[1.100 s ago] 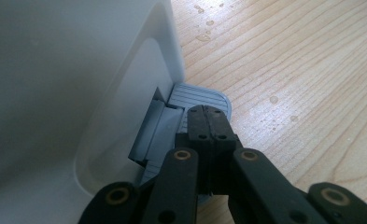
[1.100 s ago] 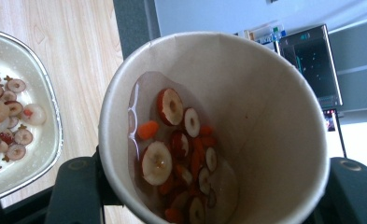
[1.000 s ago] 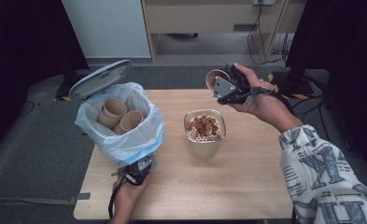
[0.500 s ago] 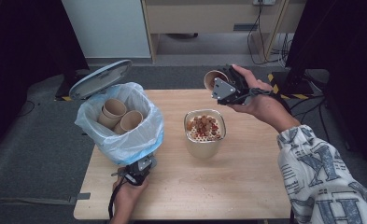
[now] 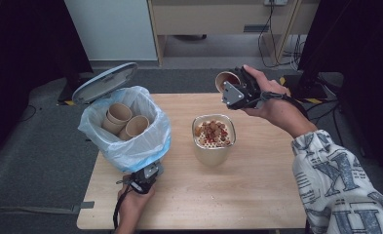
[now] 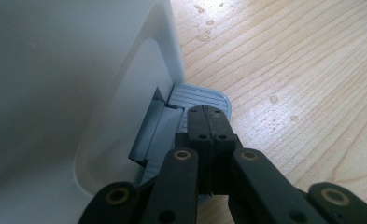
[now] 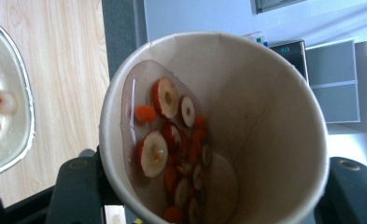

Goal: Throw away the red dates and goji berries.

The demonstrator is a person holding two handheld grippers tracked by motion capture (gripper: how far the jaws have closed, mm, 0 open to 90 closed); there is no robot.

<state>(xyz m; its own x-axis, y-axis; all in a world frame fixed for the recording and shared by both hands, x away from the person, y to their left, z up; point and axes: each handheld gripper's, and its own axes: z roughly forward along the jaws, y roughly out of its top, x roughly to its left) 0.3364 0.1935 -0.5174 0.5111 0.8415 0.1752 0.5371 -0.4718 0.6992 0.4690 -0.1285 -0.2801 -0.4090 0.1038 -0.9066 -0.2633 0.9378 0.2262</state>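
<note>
Basically nothing has moved over the last second: our right gripper (image 5: 230, 87) keeps its fingers clamped round the paper cup (image 5: 225, 80), tilted beyond the strainer bowl (image 5: 214, 138), fruit slices and liquid left inside, so the pour isn't finished. Left gripper (image 5: 150, 173) fingers stay fully closed, pressing the bin pedal (image 6: 197, 100), lid (image 5: 105, 81) up. Cup base is cut off; the liquid left looks shallow, probably.

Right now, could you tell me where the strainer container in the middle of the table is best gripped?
Grip the strainer container across its outer walls, below the rim, coming level from the near side. Its top is open and covered with fruit pieces, so nothing should reach in from above; the upright sides look freely reachable.
</note>
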